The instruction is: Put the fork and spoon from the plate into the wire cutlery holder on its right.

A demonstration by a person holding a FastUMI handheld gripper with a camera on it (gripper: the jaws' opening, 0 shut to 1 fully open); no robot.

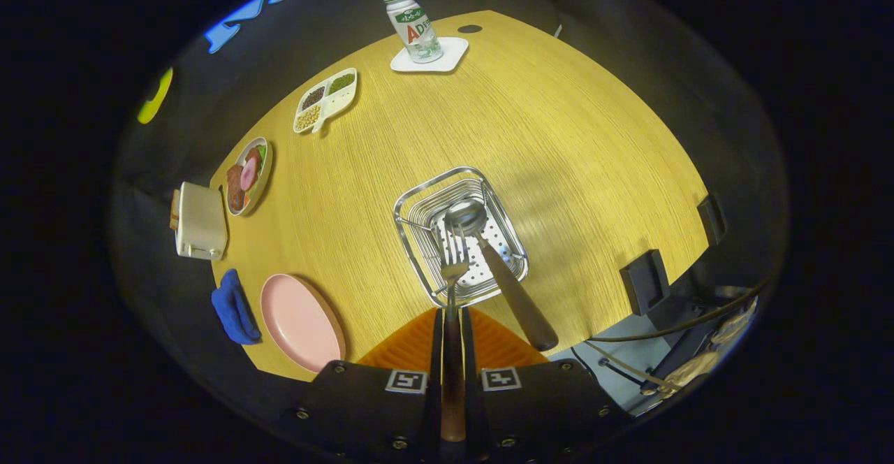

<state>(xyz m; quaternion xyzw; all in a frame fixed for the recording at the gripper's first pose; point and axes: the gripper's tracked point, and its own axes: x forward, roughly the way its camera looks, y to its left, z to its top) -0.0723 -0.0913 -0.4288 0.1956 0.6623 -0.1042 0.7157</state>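
Observation:
My gripper (452, 319) is shut on the fork (454, 258), both fingers pressing its brown handle. The fork points forward, and its tines hang above the near part of the wire cutlery holder (418, 200) just ahead of the fingers. The spoon (520, 303) stands in the holder with its bowl down on the perforated bottom. Its brown handle leans out over the holder's near right rim. The pink plate (300, 321) lies left of the holder and of my fingers, with nothing on it.
On the wooden table (559, 135), a blue cloth (234, 307) lies left of the plate. A toaster (200, 221), a food plate (248, 174) and a divided dish (326, 99) run along the left edge. A bottle (413, 27) on a white coaster stands far off. Black clamps (644, 281) grip the right edge.

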